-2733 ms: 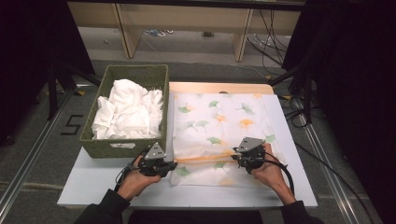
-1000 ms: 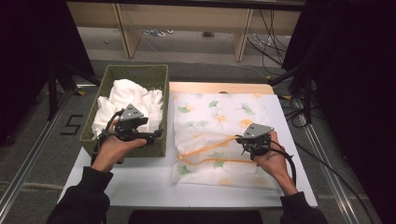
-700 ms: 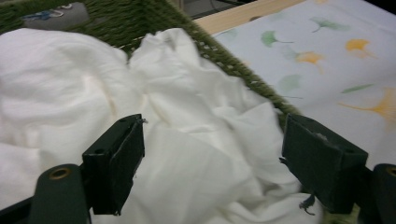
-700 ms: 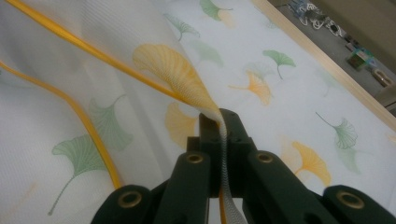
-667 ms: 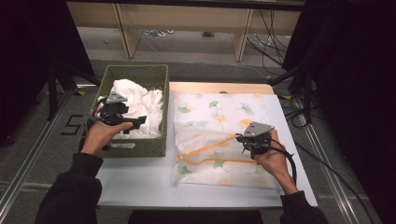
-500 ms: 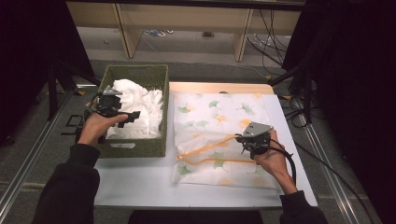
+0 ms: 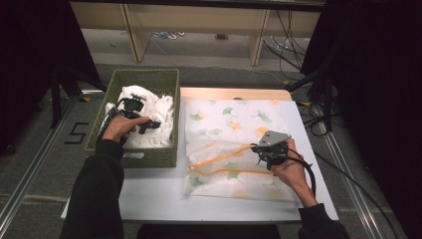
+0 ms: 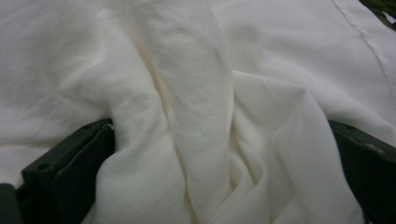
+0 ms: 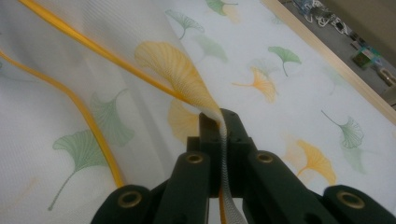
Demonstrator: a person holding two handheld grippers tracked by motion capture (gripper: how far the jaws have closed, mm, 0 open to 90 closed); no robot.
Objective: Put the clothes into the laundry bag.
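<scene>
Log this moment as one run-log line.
left gripper: open, fingers astride white cloth in basket | right gripper: shut on mesh bag edge

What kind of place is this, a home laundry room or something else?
Probably a lab or recording workspace, not a home. The white table sits on a bare floor with metal rails, loose cables run behind it, and dark curtains flank it. Only the green basket of white cloth looks domestic.
</scene>
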